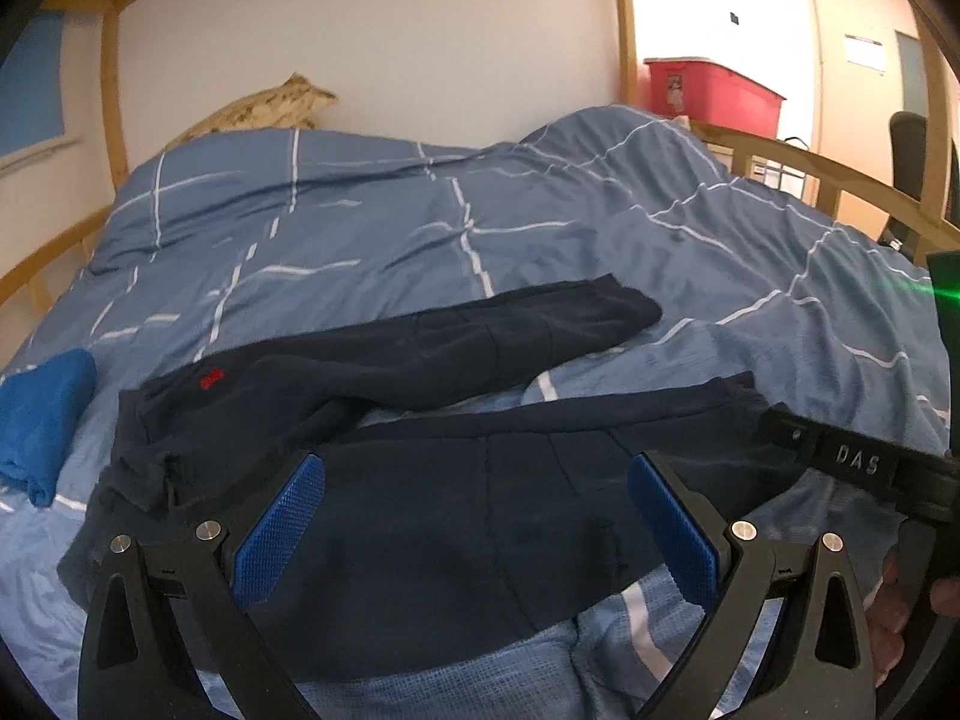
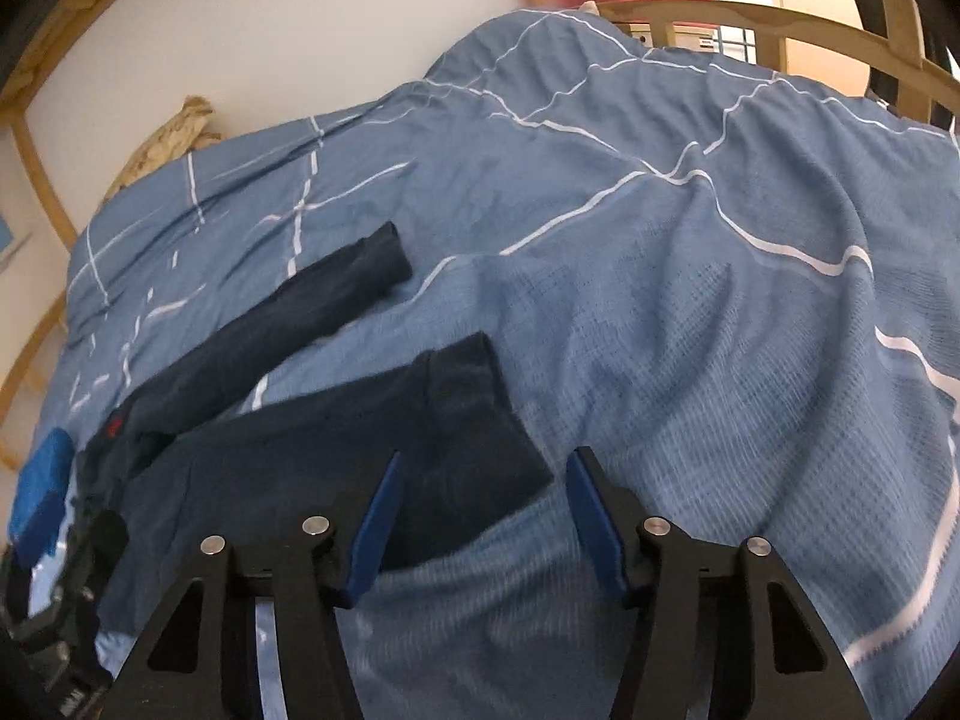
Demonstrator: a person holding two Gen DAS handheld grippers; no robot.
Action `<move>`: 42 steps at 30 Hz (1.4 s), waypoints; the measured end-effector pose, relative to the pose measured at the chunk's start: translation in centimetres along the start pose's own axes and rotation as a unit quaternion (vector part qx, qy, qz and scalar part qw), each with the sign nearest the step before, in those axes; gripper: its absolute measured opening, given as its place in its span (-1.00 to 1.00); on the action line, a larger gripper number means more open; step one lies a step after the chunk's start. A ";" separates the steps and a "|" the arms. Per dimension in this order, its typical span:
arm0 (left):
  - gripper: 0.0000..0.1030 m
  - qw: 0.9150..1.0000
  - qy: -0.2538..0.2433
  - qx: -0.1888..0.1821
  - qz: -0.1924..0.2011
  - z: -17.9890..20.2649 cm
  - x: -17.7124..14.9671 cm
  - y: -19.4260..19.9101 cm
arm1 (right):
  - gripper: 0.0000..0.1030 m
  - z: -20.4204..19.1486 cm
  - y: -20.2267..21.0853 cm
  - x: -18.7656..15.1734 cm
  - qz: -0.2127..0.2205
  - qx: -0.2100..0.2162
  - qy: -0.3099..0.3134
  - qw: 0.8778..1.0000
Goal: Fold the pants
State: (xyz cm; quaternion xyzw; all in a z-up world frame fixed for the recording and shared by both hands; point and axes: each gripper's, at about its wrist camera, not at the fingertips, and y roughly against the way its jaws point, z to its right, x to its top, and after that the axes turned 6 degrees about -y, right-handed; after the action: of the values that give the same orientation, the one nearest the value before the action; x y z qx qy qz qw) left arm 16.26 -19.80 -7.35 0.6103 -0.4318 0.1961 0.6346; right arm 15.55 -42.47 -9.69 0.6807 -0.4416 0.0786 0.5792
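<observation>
We see the dark navy pants (image 1: 420, 372) lying spread on the blue checked duvet (image 1: 540, 222), waist toward the left of both views, the two legs splayed apart toward the right with a strip of duvet showing between them; a small red logo (image 1: 211, 378) sits near the waist; our left gripper (image 1: 477, 483) hangs over the nearer leg with its blue pads spread wide, and we cannot tell whether they touch the cloth; our right gripper (image 2: 477, 483) is over the cuff end of that same leg, its jaws parted, the cuff corner lying between them but not pinched; a folded blue towel (image 1: 42, 420) lies just beside the waist; farther off stand the wooden bed frame (image 1: 780, 153), a patterned pillow (image 1: 264, 108) and a red storage bin (image 1: 714, 93).
</observation>
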 end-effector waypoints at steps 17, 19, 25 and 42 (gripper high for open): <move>1.00 1.000 -0.021 -0.018 -0.011 2.3 -1.1 0.3 | -0.75 0.0 2.0 -0.2 0.032 -0.016 0.018 0.999; 1.00 0.999 -0.024 -0.018 -0.014 2.3 -1.2 0.3 | -0.75 0.6 0.9 -0.6 0.011 -0.029 0.013 0.999; 1.00 1.000 -0.003 -0.013 -0.010 0.5 -0.8 1.1 | -0.19 0.5 1.7 -1.1 0.012 -0.051 0.010 0.999; 1.00 0.999 -0.043 -0.016 0.014 -5.0 8.3 -1.6 | 0.07 -8.4 0.0 9.4 0.027 0.051 0.105 0.993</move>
State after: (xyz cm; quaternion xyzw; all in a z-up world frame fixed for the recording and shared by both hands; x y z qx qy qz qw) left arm 23.67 -17.66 -1.18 0.6017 -0.4701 0.1718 0.6225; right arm 24.55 -40.10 -1.23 0.6850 -0.3922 0.1880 0.5845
